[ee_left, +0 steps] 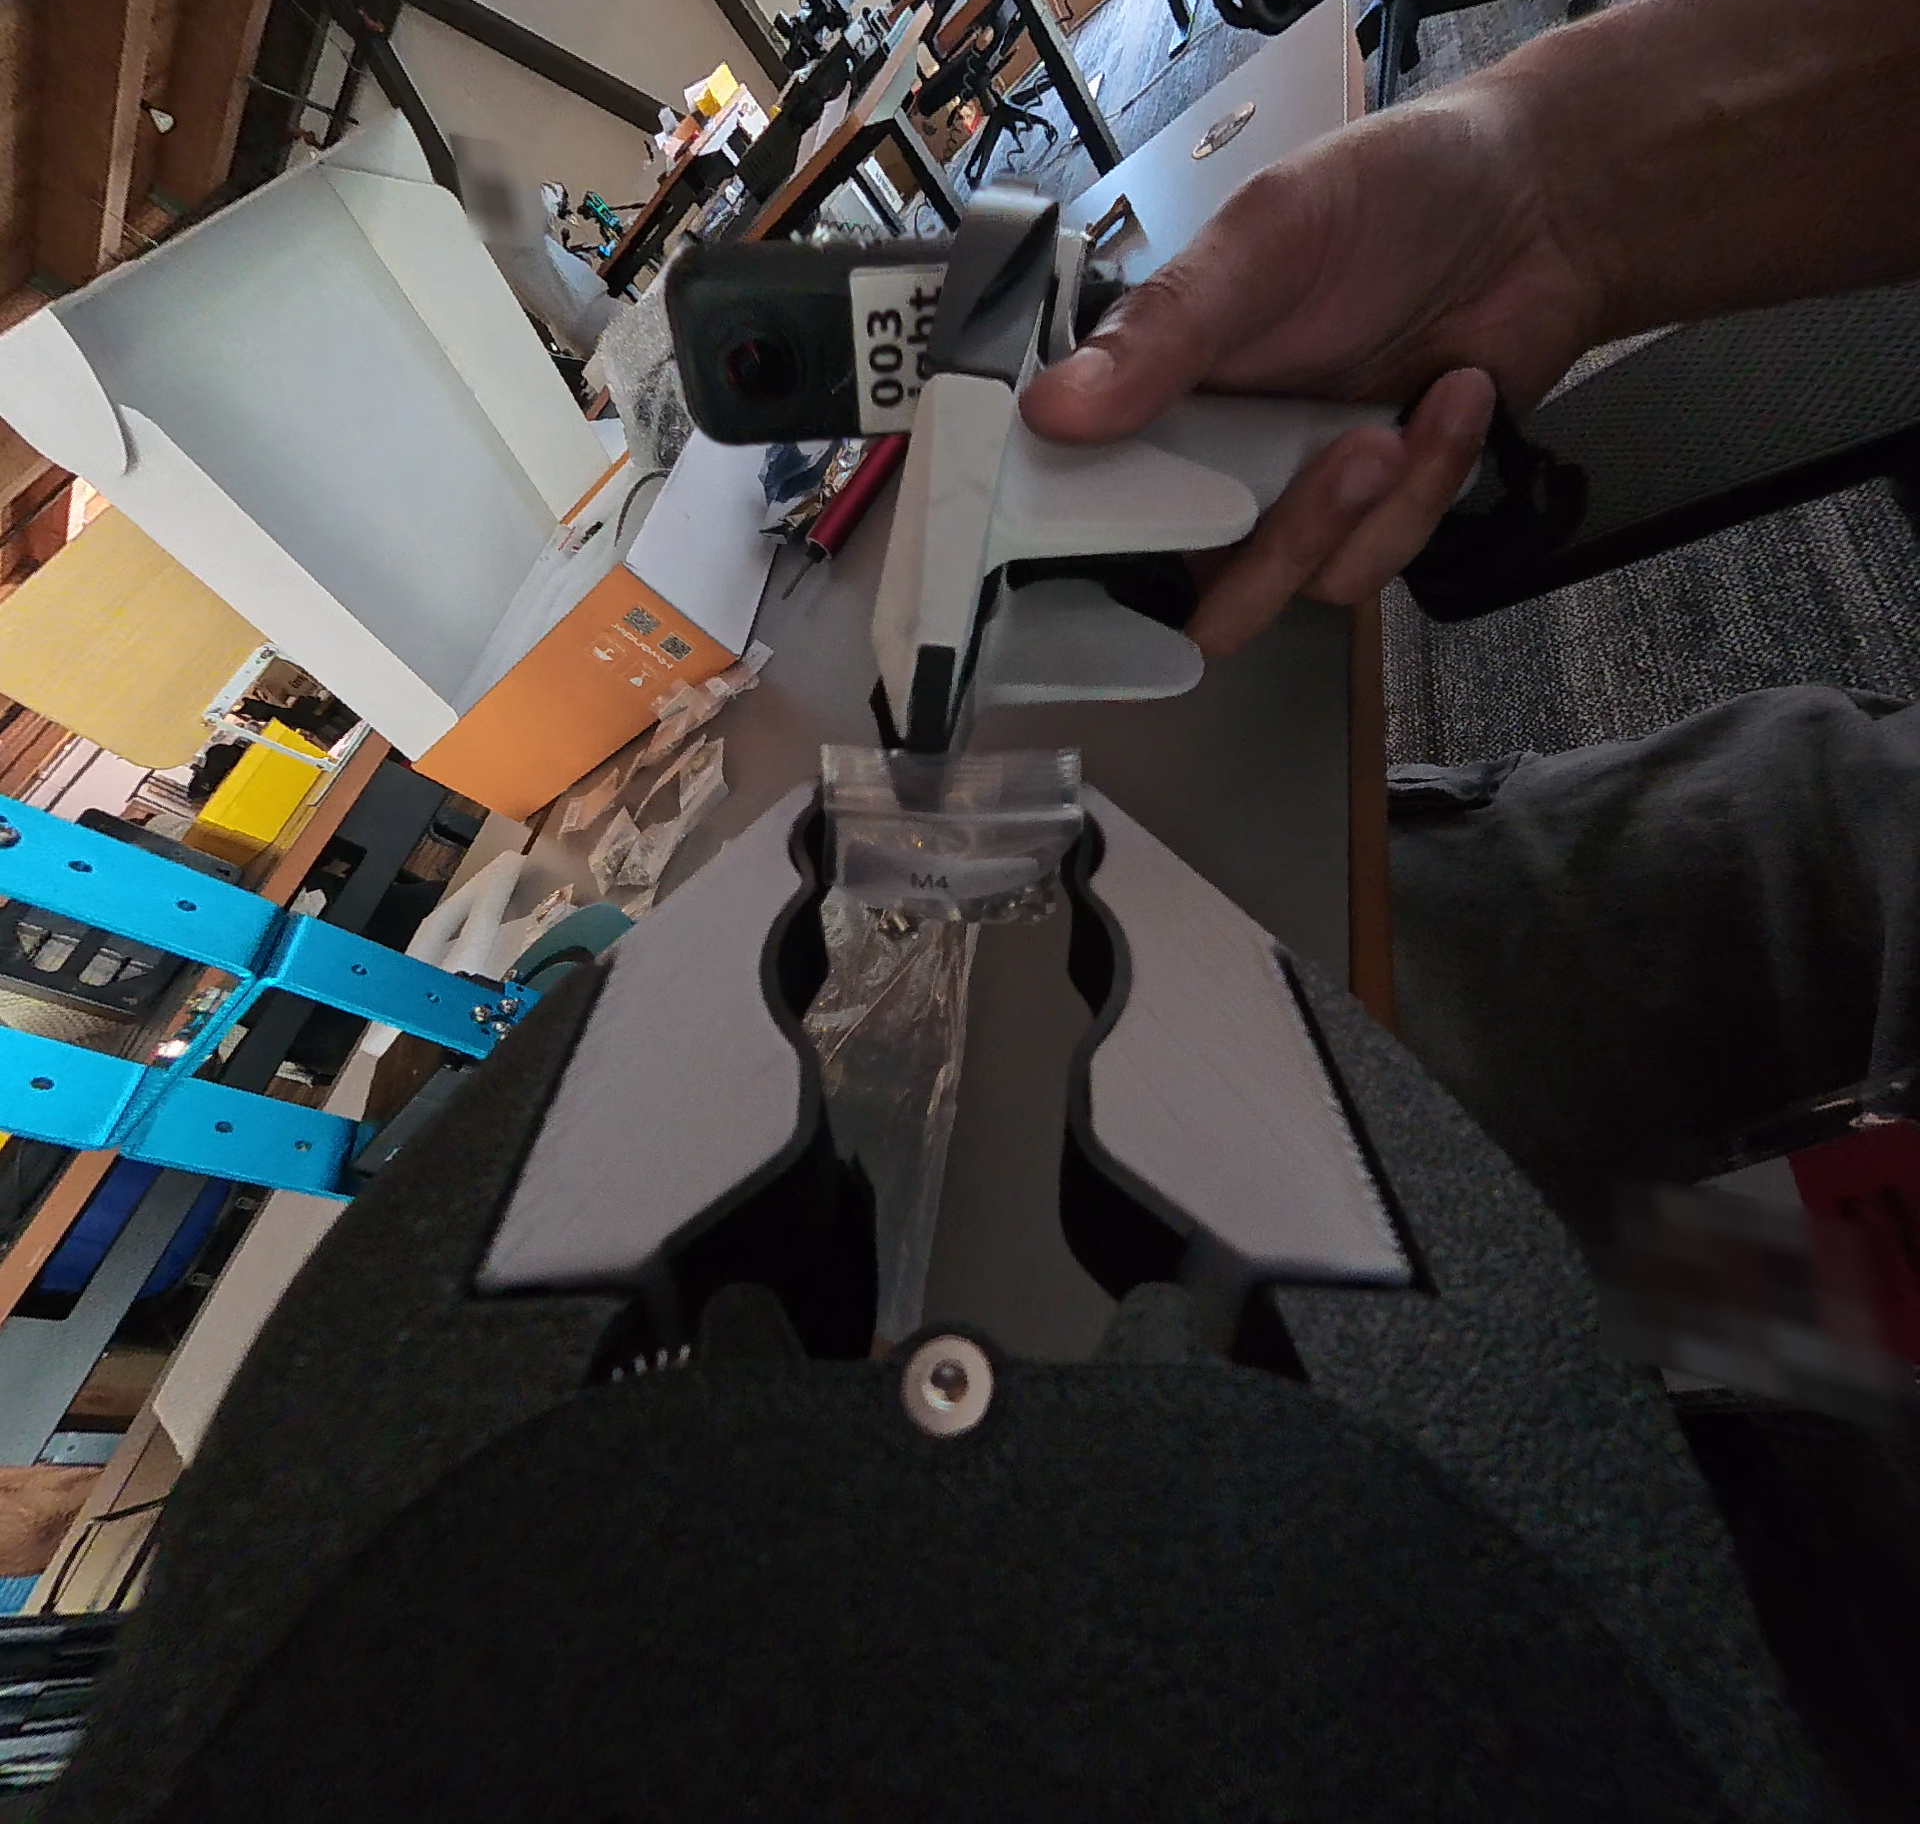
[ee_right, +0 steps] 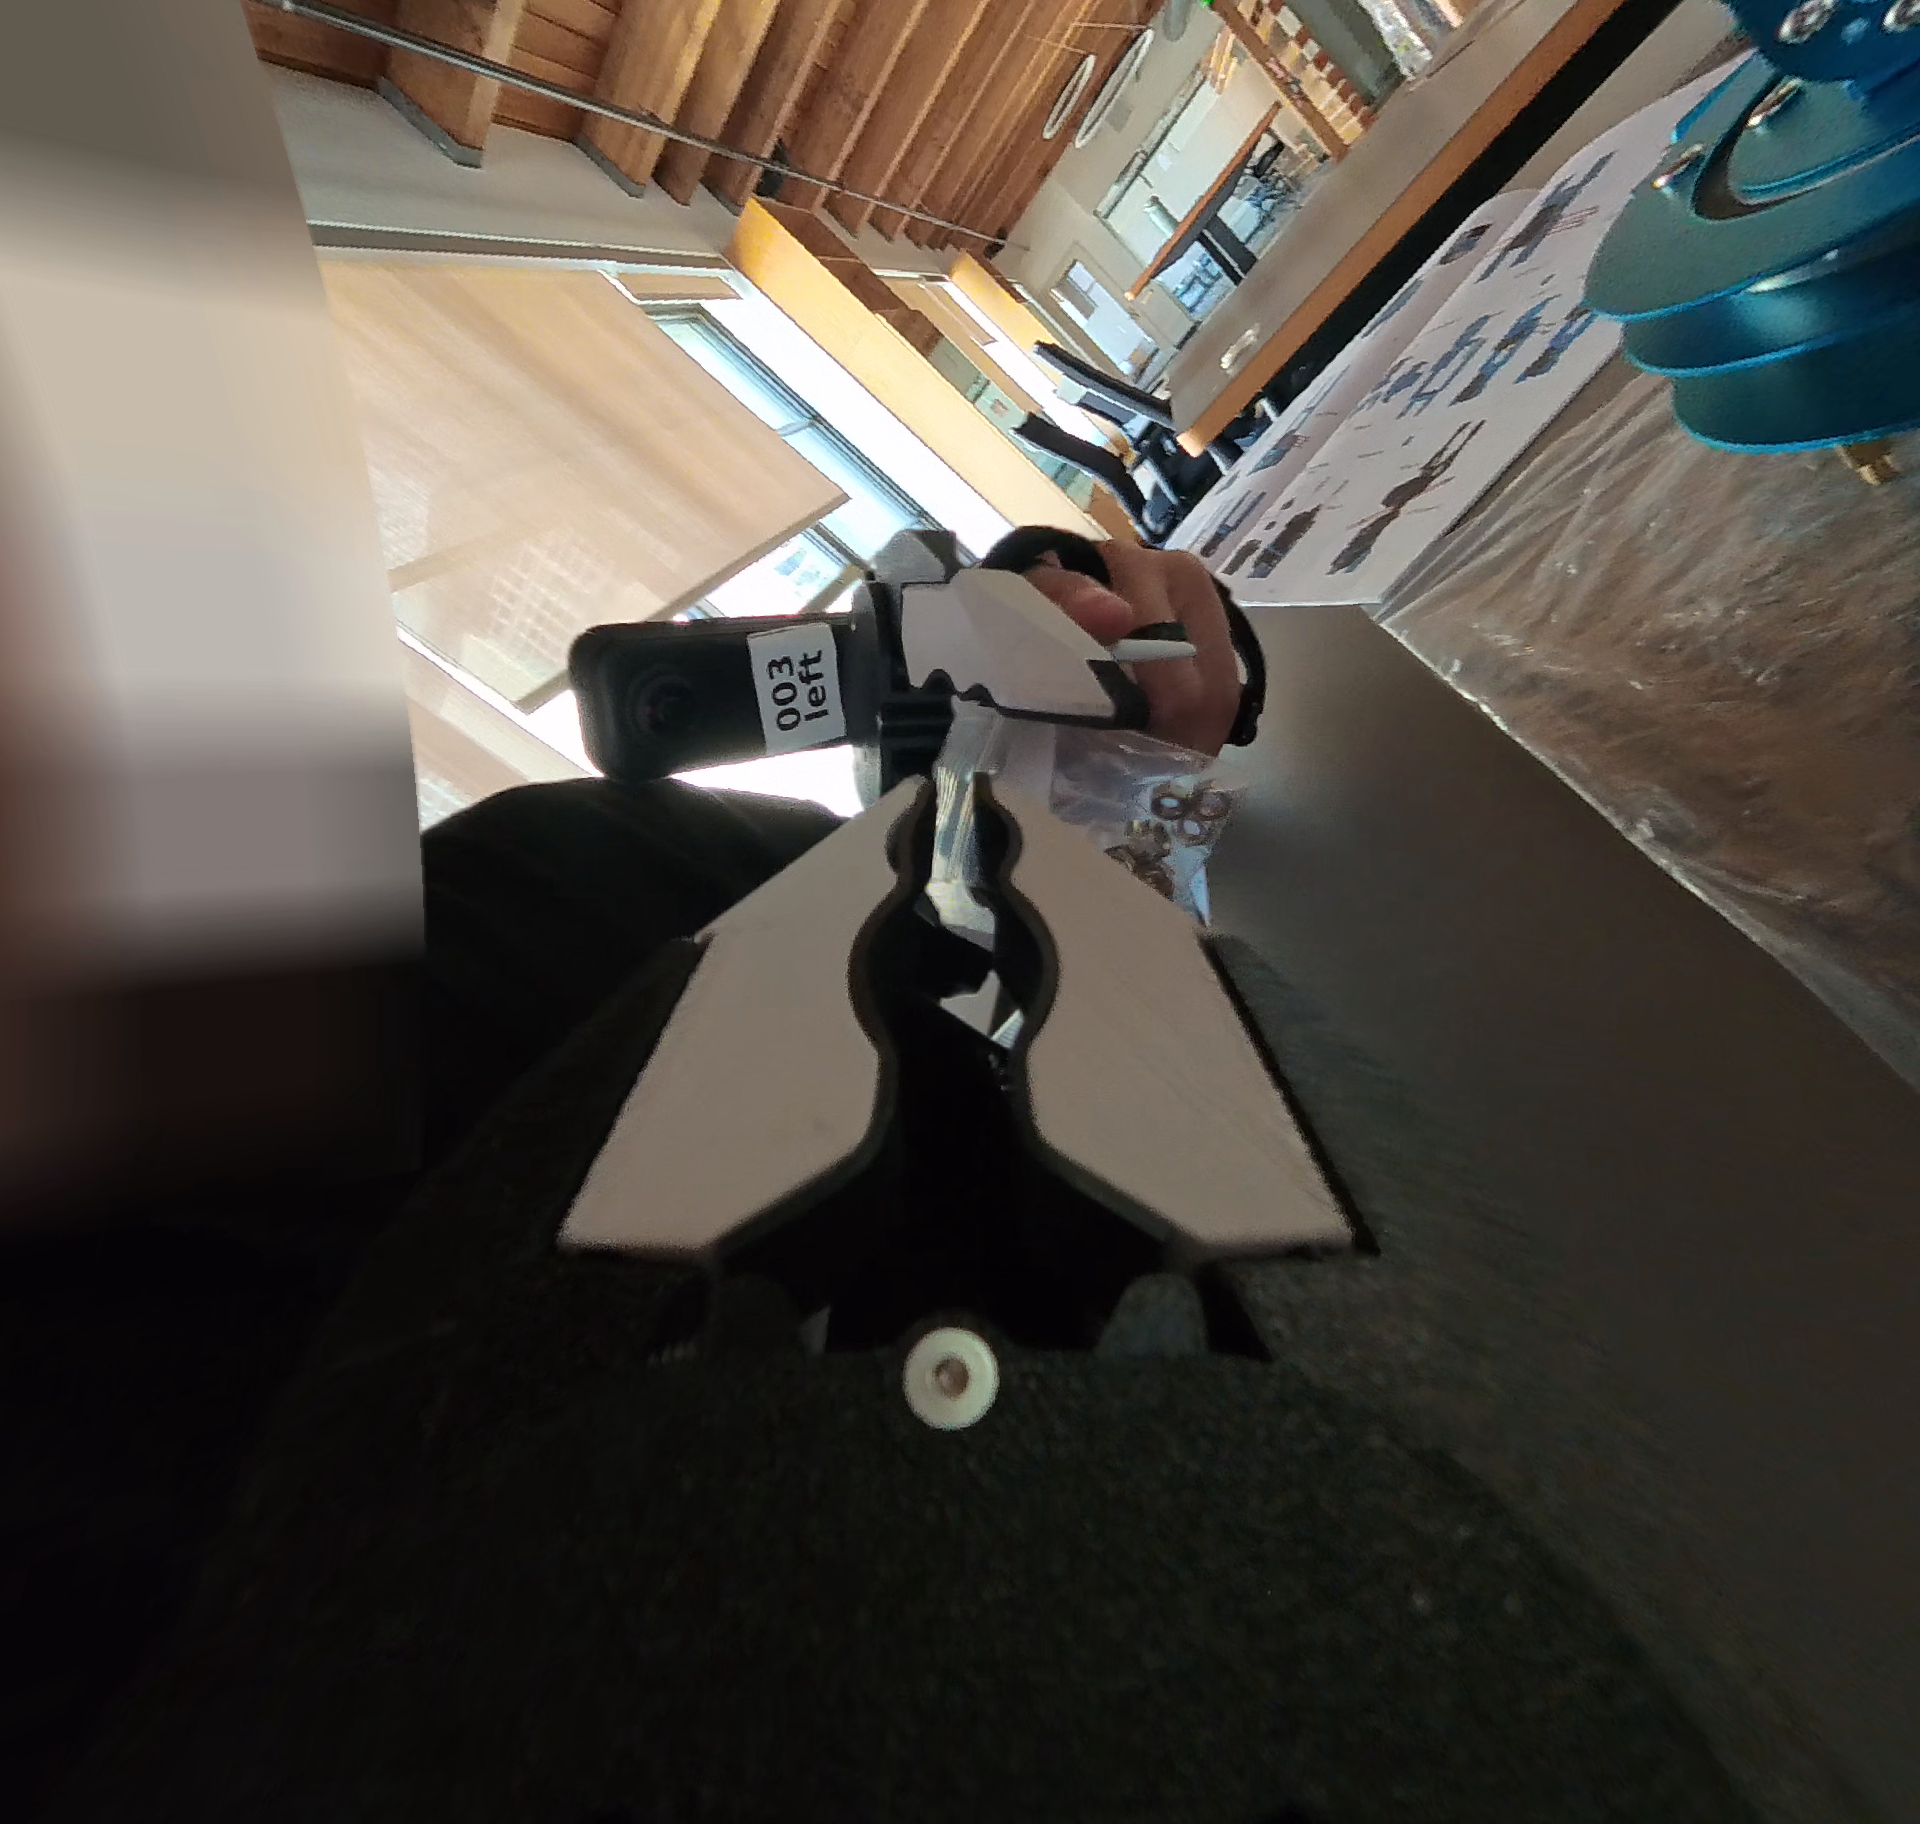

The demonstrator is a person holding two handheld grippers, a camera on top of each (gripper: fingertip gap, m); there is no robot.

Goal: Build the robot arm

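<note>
A clear zip bag (ee_left: 940,870) of small screws hangs between the two grippers above a grey table (ee_left: 1247,714). My left gripper (ee_left: 951,813) has its fingers part way apart, and the bag's side edges sit at both tips while its lower end trails back between the fingers. My right gripper (ee_right: 954,789) comes from above, is held by a hand (ee_left: 1351,320), and is shut on the bag's top edge (ee_right: 951,844). In the left wrist view its tips (ee_left: 925,735) pinch the bag's top. The bag's body with its metal parts (ee_right: 1169,818) shows beside the left gripper's fingers (ee_right: 997,647).
Several small hardware bags (ee_left: 644,829) lie on the table by an orange and white box (ee_left: 582,694). A blue metal frame (ee_left: 260,974) stands at the left. Blue discs (ee_right: 1766,299) and a printed sheet (ee_right: 1403,403) lie farther off. A person's leg (ee_left: 1610,943) is at the right.
</note>
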